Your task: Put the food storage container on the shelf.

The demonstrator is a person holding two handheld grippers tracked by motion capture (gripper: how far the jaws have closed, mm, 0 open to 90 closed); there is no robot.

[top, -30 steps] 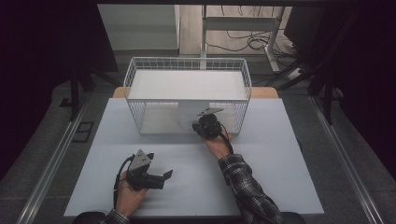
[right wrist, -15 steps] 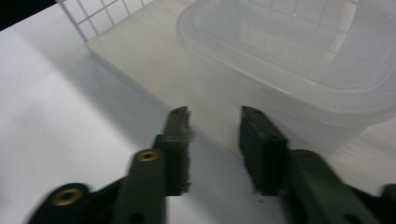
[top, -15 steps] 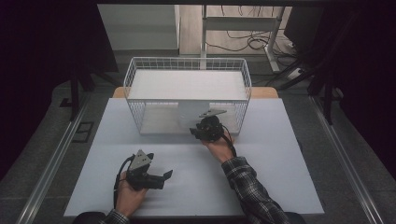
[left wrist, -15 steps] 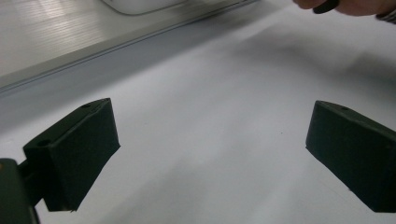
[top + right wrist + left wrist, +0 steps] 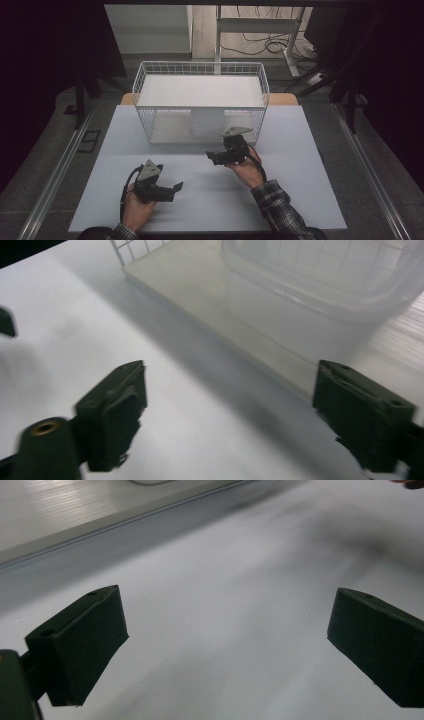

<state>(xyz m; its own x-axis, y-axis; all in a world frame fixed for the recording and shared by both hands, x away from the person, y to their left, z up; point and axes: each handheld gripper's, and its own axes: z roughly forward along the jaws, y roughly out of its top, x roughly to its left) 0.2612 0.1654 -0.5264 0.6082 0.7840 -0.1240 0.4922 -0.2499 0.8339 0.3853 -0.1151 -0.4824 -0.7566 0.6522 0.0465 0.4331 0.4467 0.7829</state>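
A white wire basket [image 5: 145, 95] with a flat white top stands at the back middle of the table. A translucent plastic container [image 5: 207, 123] sits on its lower level, and looms close in the right gripper view [image 5: 320, 295]. My right gripper [image 5: 212, 158] hovers just in front of the basket, pointing left. It is open with nothing between its jaws [image 5: 230, 415]. My left gripper [image 5: 175, 190] rests low near the front left, pointing right, open over bare table [image 5: 225, 645].
The white table [image 5: 300, 165] stretches wide on both sides of the basket. The basket's pale base board [image 5: 200, 300] lies just beyond the right jaws. Dark floor, metal rails and cables surround the table.
My right gripper has drawn back from the basket front toward the person, still open. The left gripper has stayed put.
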